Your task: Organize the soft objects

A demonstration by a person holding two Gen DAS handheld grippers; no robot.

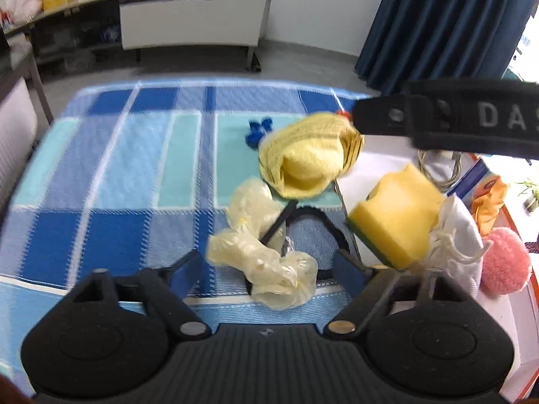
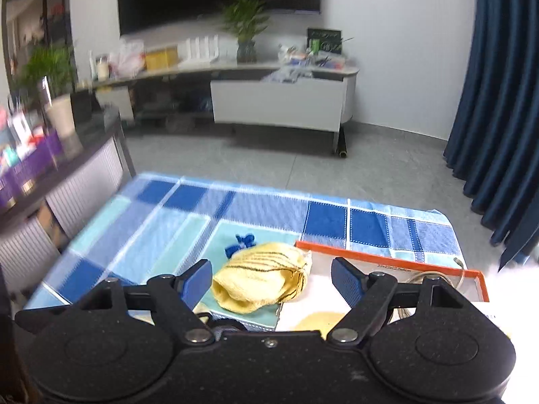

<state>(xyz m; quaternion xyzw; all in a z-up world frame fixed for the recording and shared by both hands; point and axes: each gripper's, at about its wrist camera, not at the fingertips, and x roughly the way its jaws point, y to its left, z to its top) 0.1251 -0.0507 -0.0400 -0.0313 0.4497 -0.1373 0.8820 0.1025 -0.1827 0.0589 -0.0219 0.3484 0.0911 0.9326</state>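
- Where lettering shows at all, it is on a black strap (image 1: 471, 118) crossing the upper right of the left wrist view: pale capitals "D A S", cut off by the frame edge.
- Small print on the inner wall of the orange-rimmed box (image 2: 387, 259) is too blurred to read.
- Left tongs (image 1: 269, 267) stand part open above a crumpled pale glove (image 1: 266, 269), which lies between the blue pads; neither pad presses it.
- Beside them to the right, a yellow sponge (image 1: 397, 215) leans in the box, with a white pouch (image 1: 458, 235) and a pink puff (image 1: 505, 262) next to it.
- Right tongs (image 2: 272, 284) are wide open, holding nothing.
- A yellow knitted cloth (image 2: 262, 279) lies just beyond and between their pads, on the blue checked blanket (image 2: 134, 235) against the box's edge.
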